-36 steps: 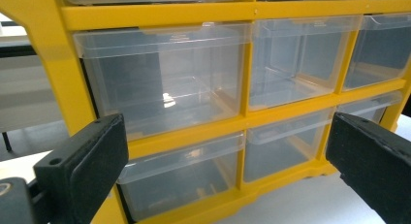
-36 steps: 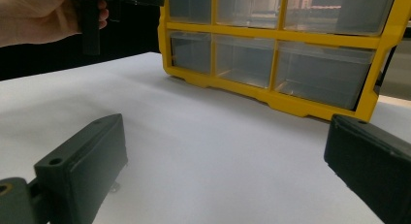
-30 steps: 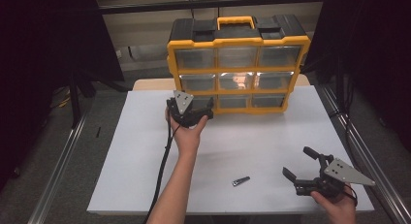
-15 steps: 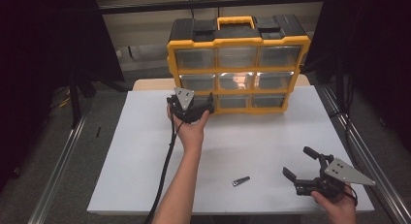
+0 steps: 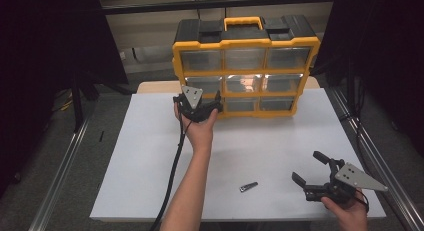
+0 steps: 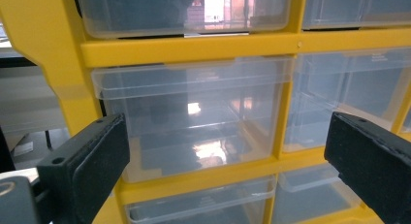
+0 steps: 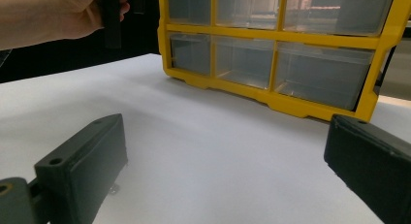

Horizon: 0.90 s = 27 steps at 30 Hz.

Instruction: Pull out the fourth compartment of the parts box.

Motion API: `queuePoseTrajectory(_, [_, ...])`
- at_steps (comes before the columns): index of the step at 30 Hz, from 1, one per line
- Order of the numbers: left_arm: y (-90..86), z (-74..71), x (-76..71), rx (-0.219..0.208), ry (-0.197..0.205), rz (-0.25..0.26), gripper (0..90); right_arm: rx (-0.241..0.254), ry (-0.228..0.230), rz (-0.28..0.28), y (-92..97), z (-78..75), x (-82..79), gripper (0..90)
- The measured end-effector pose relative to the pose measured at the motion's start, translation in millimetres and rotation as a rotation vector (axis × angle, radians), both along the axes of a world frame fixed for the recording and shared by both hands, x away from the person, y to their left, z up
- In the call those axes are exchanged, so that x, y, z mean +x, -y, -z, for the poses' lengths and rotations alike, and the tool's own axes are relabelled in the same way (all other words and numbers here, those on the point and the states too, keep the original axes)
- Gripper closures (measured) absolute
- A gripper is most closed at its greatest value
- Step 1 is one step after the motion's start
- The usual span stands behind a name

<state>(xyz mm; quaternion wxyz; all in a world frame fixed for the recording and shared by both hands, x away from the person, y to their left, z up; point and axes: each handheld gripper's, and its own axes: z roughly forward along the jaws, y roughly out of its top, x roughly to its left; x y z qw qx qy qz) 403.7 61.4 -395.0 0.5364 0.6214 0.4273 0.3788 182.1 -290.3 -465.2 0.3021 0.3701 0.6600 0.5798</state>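
The left tool (image 5: 212, 102) was spread wide and empty, close before a closed clear drawer (image 6: 194, 112) at the left of the yellow organizer (image 5: 245, 66), which stood at 12 o'clock on the table (image 5: 150, 156). The right tool (image 5: 311, 172), likewise spread, waited at 5 o'clock. In my judgement, opening remained undone.

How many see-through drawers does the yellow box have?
9. The yellow box has three rows of three: top row, middle row, bottom row. The left tongs, open, cover part of the bottom-left drawer.
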Motion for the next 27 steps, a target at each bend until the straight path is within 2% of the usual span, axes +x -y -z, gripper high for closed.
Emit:
queuePoseTrajectory(2, [0.7, 0.1, 0.8, -0.005, 0.0, -0.005, 2.5, 0.0, 0.001, -0.002, 0.1, 0.0, 0.0, 1.5])
queuePoseTrajectory(3, [0.2, -0.1, 2.2, 0.009, -0.007, -0.009, 2.5, -0.001, 0.001, -0.002, 0.2, -0.1, 0.0, 1.5])
queuePoseTrajectory(8, [1.5, -0.3, 4.5, 0.0, -0.011, -0.021, 2.7, -0.006, 0.002, 0.0, 0.9, 0.1, 0.3, 1.5])
queuePoseTrajectory(10, [2.0, -0.2, 6.3, -0.024, -0.012, -0.031, 2.9, 0.0, 0.002, -0.001, 1.1, 0.1, 0.4, 1.5])
queuePoseTrajectory(14, [2.7, -0.5, 8.5, -0.037, -0.014, -0.034, 2.9, 0.0, 0.002, 0.0, 1.0, 0.1, 0.7, 1.5])
queuePoseTrajectory(17, [3.0, -2.7, 9.8, -0.023, -0.012, -0.039, 3.0, 0.001, 0.003, 0.0, 0.9, 0.3, 1.0, 1.4])
queuePoseTrajectory(18, [4.0, -3.4, 10.1, -0.037, -0.007, -0.041, 2.9, 0.003, 0.0, -0.003, 1.0, 0.3, 0.8, 1.5])
queuePoseTrajectory(21, [7.1, -7.0, 10.9, -0.026, -0.005, -0.046, 3.2, 0.0, 0.002, -0.003, 1.5, 0.5, 1.4, 1.4])
queuePoseTrajectory(24, [9.3, -7.9, 12.1, -0.037, 0.0, -0.041, 3.5, -0.001, 0.001, -0.002, 1.5, 0.6, 1.5, 1.5])
queuePoseTrajectory(27, [8.2, -8.5, 12.7, -0.02, -0.01, -0.045, 3.6, 0.002, 0.002, 0.0, 1.7, 0.6, 1.7, 1.5])
